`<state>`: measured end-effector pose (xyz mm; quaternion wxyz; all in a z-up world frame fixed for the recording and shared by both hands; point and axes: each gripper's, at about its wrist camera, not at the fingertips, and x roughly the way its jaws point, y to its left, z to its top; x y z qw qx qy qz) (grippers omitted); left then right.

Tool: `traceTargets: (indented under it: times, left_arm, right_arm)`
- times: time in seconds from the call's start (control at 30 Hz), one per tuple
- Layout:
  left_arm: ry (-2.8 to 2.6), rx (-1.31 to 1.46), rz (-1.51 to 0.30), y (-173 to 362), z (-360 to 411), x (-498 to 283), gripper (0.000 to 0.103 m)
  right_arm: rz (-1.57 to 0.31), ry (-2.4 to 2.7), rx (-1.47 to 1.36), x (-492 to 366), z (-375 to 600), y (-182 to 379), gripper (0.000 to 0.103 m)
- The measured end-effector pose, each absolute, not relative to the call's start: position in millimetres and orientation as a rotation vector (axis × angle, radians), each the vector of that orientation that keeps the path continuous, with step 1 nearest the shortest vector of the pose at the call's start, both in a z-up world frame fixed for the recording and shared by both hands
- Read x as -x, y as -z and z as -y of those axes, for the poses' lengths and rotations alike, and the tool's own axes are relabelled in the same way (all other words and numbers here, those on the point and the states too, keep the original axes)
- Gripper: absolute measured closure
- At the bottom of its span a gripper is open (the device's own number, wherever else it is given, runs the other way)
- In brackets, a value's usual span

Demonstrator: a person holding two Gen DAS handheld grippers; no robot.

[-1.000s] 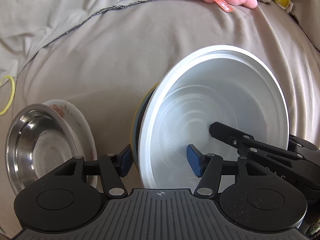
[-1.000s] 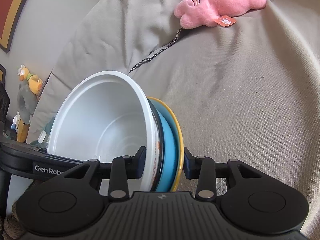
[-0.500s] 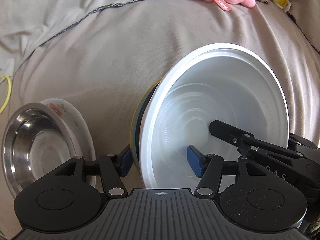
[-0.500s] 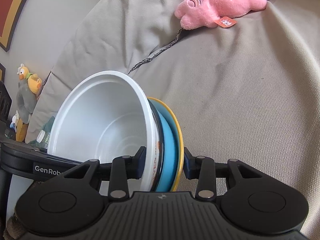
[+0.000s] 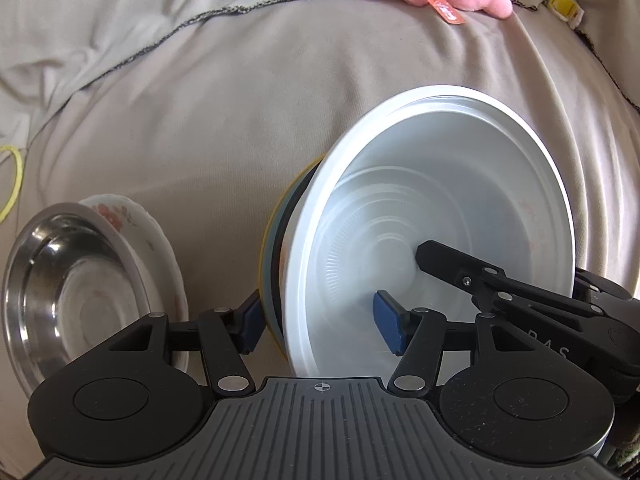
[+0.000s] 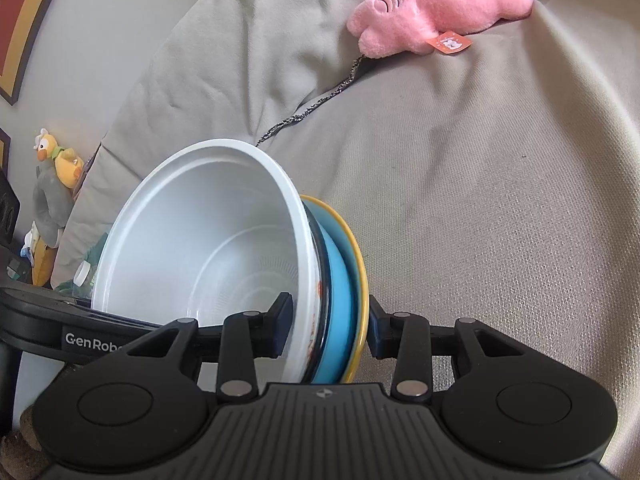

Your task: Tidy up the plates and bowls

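A stack of dishes stands on edge over the grey couch: a white plastic bowl (image 5: 432,216) in front, then a dark-rimmed dish, a blue plate (image 6: 338,280) and a yellow-rimmed plate (image 6: 358,256) behind. My right gripper (image 6: 329,326) is shut on this stack, one finger inside the white bowl (image 6: 208,248), one behind the yellow plate. My left gripper (image 5: 320,322) straddles the same stack's rim with its jaws apart; its pads do not clearly press it. The right gripper (image 5: 520,292) reaches into the bowl from the right. A steel bowl (image 5: 68,296) nests in a floral plate (image 5: 148,232) at left.
A pink plush toy (image 6: 436,4) lies at the back of the couch. A yellow loop (image 5: 14,184) lies at the far left. A duck plush (image 6: 52,192) and clutter sit beyond the couch's left end. Grey couch fabric (image 6: 500,200) spreads right of the stack.
The left wrist view has shifted slightly; the steel bowl and floral plate sit a bit further left. The stack and both grippers hold almost the same pose.
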<state>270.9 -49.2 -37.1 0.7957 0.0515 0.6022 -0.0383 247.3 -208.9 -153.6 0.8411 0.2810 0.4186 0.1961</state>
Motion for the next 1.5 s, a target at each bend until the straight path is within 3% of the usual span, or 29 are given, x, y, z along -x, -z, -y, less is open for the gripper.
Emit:
traceTargets:
  times: [0.4,1.5]
  left_arm:
    - [0.077,-0.135,-1.328,37.8,59.7,-279.2,0.037]
    - [0.066,-0.152,-1.278,32.7,64.8,-280.7,0.040]
  right_arm:
    - [-0.912,-0.448,-0.648,-259.5,219.4,159.0,0.068]
    - [-1.018,-0.454,-0.676,-267.6,222.0,160.3,0.064]
